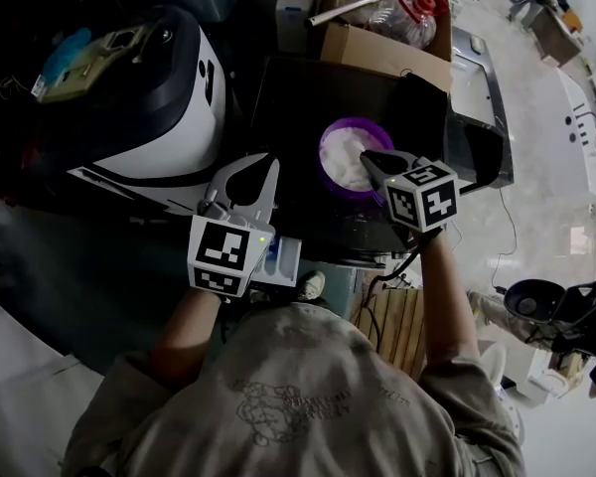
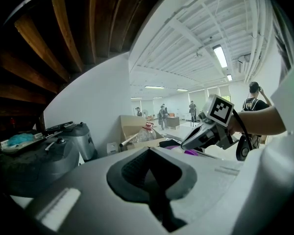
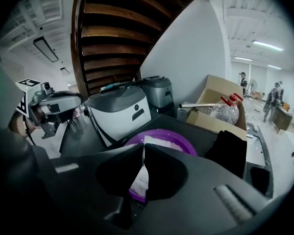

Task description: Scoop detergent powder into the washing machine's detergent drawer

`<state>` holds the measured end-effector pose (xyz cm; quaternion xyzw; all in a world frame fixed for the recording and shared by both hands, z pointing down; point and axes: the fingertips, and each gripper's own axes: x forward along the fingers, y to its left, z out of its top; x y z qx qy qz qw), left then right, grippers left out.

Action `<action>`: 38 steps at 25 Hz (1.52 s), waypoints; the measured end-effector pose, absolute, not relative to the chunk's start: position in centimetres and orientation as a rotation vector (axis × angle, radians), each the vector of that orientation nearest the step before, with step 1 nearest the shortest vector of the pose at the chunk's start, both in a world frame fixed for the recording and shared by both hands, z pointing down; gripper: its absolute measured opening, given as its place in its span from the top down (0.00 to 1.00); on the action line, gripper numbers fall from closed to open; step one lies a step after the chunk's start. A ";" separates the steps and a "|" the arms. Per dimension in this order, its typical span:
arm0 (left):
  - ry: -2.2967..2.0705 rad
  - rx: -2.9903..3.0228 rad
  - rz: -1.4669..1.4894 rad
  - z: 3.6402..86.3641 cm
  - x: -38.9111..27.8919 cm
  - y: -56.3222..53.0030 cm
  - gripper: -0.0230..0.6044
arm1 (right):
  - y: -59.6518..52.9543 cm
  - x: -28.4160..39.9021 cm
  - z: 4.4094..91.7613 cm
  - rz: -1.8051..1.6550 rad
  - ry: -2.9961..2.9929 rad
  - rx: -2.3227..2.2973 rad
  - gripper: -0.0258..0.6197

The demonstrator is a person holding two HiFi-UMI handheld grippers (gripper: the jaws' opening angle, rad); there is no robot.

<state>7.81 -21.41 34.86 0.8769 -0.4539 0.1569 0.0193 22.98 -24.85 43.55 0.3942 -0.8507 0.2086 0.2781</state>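
Seen from above, a person stands at a black-topped washing machine (image 1: 298,97). A round purple plastic bowl (image 1: 325,142) heaped with white detergent powder (image 1: 346,162) sits on the machine's top, within easy reach of both hands. The right gripper (image 1: 371,157) hangs over the near edge of the bowl, its tips angled down toward the powder. Its own view shows the jaws closed to a hairline slit, with the bowl and powder visible below them. Whether a thin scoop handle is pinched there cannot be told, though the pose suits dipping for a scoop.

The left gripper (image 1: 259,167) hovers to the left of the bowl and nearer the person, above the machine's front edge. Its jaws are pressed together with nothing between them. It appears to be waiting, kept clear of the working hand.

Just beside its marker cube, nearer the person than the bowl, a white detergent drawer with a blue compartment (image 1: 281,259) juts from the machine's front. It seems pulled out so that powder has only a short way to travel from the bowl.

Farther left of the bowl stands a white-and-black rounded appliance (image 1: 139,107). Beyond the bowl is an open brown cardboard box (image 1: 377,48) holding clear plastic bottles with red caps (image 1: 407,13).
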 end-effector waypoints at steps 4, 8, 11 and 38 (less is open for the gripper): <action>-1.403 2.700 0.513 36.0 7.3 -21.5 0.96 | -25.5 22.6 45.3 0.586 -2.233 1.013 0.90; -1.388 2.689 0.516 36.6 7.3 -21.7 0.96 | -26.0 22.1 46.5 0.620 -2.184 0.991 0.90; -1.377 2.689 0.518 37.0 7.2 -21.8 0.96 | -26.2 21.7 47.2 0.645 -2.155 0.965 0.90; -1.348 2.664 0.463 37.8 5.3 -21.7 0.96 | -25.6 19.6 46.4 1.168 -2.224 0.911 0.90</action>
